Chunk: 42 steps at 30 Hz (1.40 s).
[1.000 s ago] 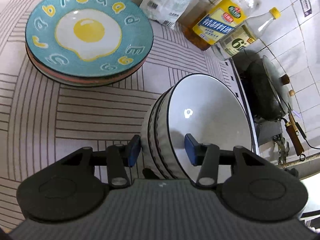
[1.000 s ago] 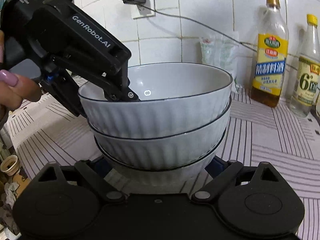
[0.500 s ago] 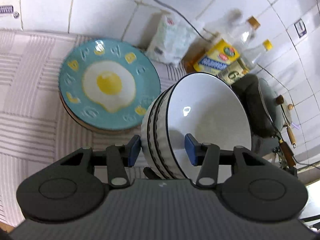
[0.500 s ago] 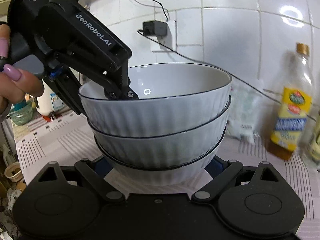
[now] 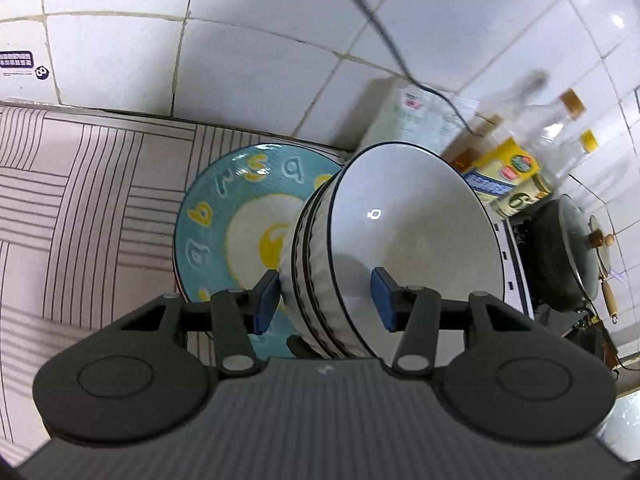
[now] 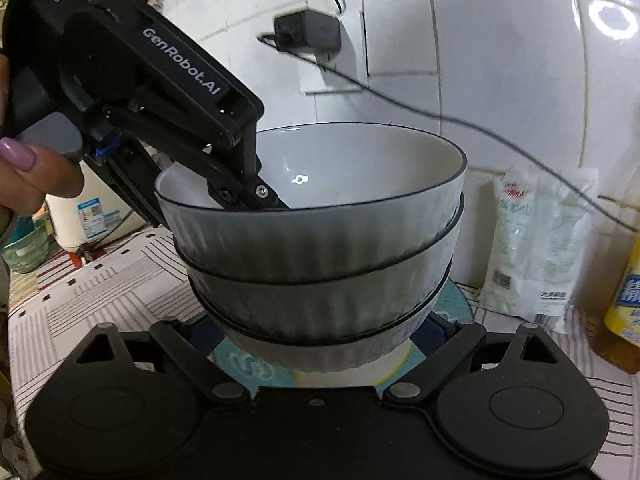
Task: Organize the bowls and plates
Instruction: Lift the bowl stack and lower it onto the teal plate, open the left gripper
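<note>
Dim indoor light with glare spots on the wall tiles (image 6: 500,80) — bottles (image 5: 532,140) motion-blurred, edges fisheye-bent.

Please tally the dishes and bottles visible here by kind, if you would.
White ribbed ceramic bowls, nested: 3
Teal fried-egg plate on top of a plate stack: 1 (those beneath cannot be counted)
Clear bottles with yellow caps: 2
Total: 6

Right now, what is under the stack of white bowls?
The stack of white bowls hangs above the blue egg plate, which lies on the striped cloth. The bowls cover part of the plate. More plates seem to lie beneath it, mostly hidden.
</note>
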Available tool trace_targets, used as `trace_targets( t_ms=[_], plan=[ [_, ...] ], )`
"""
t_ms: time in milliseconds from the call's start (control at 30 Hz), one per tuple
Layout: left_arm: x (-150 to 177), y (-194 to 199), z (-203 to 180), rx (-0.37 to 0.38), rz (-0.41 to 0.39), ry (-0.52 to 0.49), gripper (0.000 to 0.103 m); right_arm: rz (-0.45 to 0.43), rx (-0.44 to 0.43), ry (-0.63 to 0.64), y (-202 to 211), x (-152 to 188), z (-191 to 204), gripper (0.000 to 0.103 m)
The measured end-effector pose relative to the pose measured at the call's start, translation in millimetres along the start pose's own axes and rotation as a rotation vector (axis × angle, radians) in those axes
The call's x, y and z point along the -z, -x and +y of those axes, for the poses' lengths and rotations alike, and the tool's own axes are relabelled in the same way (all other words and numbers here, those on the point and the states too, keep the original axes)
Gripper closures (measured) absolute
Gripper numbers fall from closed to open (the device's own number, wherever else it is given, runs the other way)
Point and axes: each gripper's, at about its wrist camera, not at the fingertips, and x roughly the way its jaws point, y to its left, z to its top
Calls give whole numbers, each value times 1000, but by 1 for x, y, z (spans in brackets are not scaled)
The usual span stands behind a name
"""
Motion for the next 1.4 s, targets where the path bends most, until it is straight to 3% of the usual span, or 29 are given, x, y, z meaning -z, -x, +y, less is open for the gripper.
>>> trace_targets(
  t_ms=[300, 533, 667, 933, 1133, 1400],
  plan=[
    [-15, -32, 25, 3, 68, -17, 55, 82, 24, 3, -36, 7, 3, 7],
    [-20, -41, 24, -27, 78, -75, 55, 116, 32, -13, -53, 6, 5, 7],
    [-20, -44, 26, -31, 84, -47, 54, 137, 28, -29, -55, 4, 3, 7],
    [-19, -47, 35, -24, 49, 16, 53, 152, 46, -7, -61, 3, 4, 7],
    [-15, -41, 27, -92, 0, 33, 52, 224, 69, -3, -67, -8, 15, 7],
    [5, 3, 13, -133, -129, 59, 41, 211, 115, -62, -6, -19, 22, 7]
  ],
)
